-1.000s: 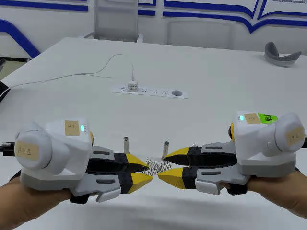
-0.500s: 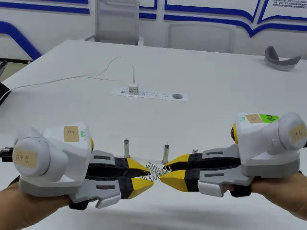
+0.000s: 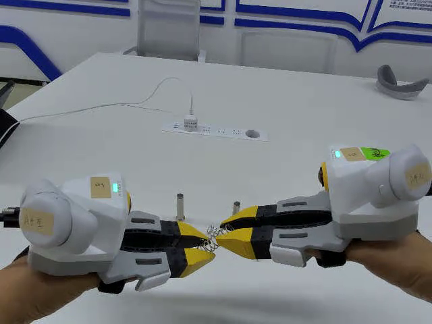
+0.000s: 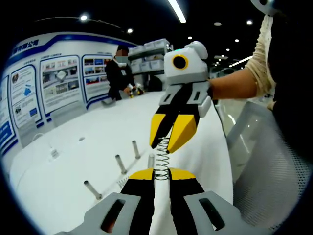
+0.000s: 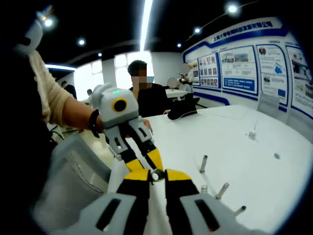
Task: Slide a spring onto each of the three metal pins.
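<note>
Left tongs (image 3: 209,244) sit low over the near-left part of the table (image 3: 304,101), pressed together on one end of the spring (image 3: 213,237). Just behind them a pin (image 3: 180,204) stands upright and bare.

The spring is in the air between the two sets of tips, just in front of the pins. It looks clear of the table, though that is hard to confirm. It is thin bright wire, short, with open coils. It would probably bend or flick away easily. In the left gripper view it runs straight from tip to tip.

Right tongs (image 3: 223,235) come in from the right, tips nearly meeting the left ones, and pinch the spring's other end. This is probably a handover or re-grip: with both ends held, one side can let go and leave an open end to drop over a pin.

A second pin (image 3: 236,207) stands right of the first, also bare. I can't place the third in the head view. A power strip (image 3: 216,129) with a cable lies far back, well apart.
</note>
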